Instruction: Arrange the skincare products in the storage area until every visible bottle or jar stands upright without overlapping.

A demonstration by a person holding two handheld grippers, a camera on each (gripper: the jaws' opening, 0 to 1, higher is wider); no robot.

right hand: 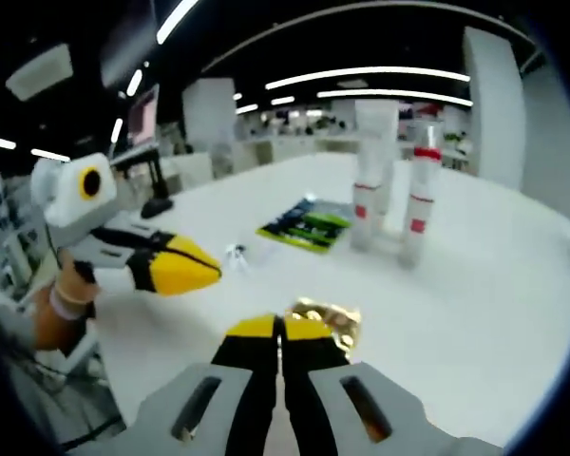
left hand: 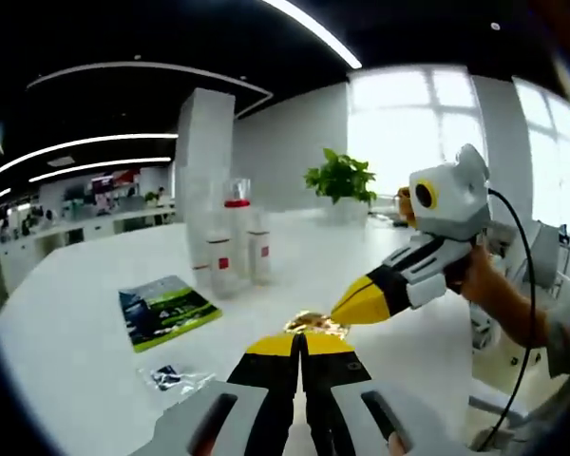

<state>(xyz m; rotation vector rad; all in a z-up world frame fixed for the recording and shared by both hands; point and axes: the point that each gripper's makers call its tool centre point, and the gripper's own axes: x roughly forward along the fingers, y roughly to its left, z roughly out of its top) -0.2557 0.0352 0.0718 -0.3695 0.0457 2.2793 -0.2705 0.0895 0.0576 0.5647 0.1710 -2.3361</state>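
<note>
Both grippers, left gripper (left hand: 301,344) and right gripper (right hand: 281,328), fingers pressed together, meet at a gold jar (left hand: 315,324) low on the bench (left hand: 66,313), bottles (left hand: 236,242) standing upright beyond; next, probably, spread fingers to grasp it.

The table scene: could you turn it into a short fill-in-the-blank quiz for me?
1. The tall bottles have ____ bands.
2. The green leaflet lies ____ on the table.
3. A crinkly ____-coloured wrapper lies just past the right gripper.
4. The left gripper has its jaws ____.

Missing words: red; flat; gold; shut
</note>
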